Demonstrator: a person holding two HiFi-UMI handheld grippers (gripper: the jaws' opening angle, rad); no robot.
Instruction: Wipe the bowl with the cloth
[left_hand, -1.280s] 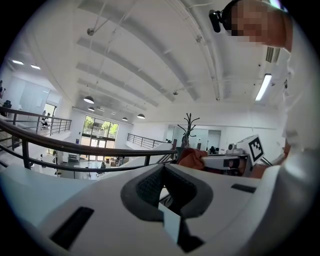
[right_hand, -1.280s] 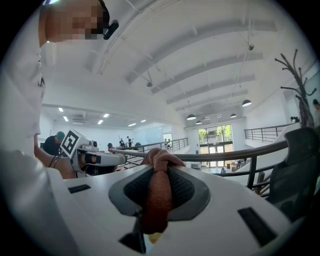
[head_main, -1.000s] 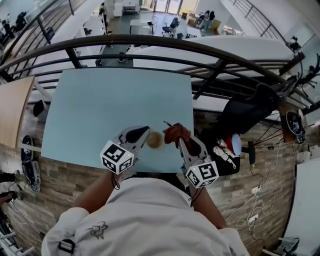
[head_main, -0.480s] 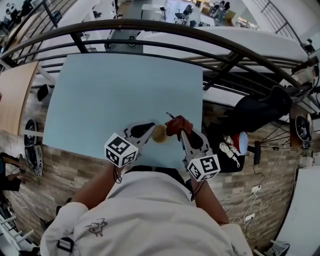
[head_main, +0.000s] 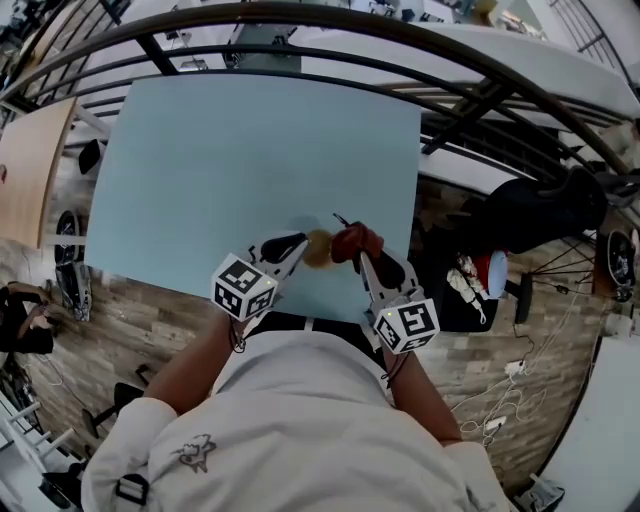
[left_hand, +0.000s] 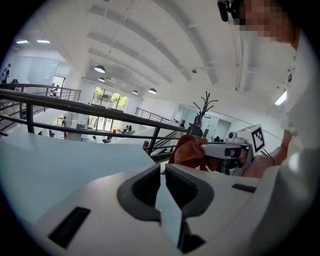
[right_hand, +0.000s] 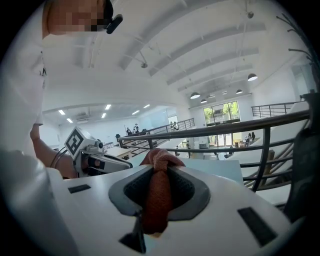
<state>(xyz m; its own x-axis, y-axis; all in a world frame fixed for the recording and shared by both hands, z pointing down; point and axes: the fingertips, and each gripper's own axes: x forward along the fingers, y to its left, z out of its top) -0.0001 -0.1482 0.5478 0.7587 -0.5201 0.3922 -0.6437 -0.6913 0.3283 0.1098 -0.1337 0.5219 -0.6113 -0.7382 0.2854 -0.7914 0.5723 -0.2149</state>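
Note:
A small tan bowl (head_main: 318, 248) is low over the near edge of the light blue table (head_main: 250, 150). It sits right at the tips of my left gripper (head_main: 300, 243). In the left gripper view the bowl is hidden under the jaws of the left gripper (left_hand: 162, 169). Those jaws have just been opening slightly and show only a thin slit. My right gripper (head_main: 358, 250) is shut on a bunched red-brown cloth (head_main: 352, 241) that touches the bowl's right side. The cloth (right_hand: 157, 195) fills the gap between the right gripper's (right_hand: 159, 167) pads.
A dark metal railing (head_main: 300, 25) curves along the table's far side. A black bag or chair (head_main: 520, 215) and small red and white items (head_main: 480, 275) lie on the wooden floor to the right. The person's torso is close against the table's near edge.
Both grippers have sunk toward the table, with the bowl still at the left tips and the cloth still in the right. The head view has tilted further down.

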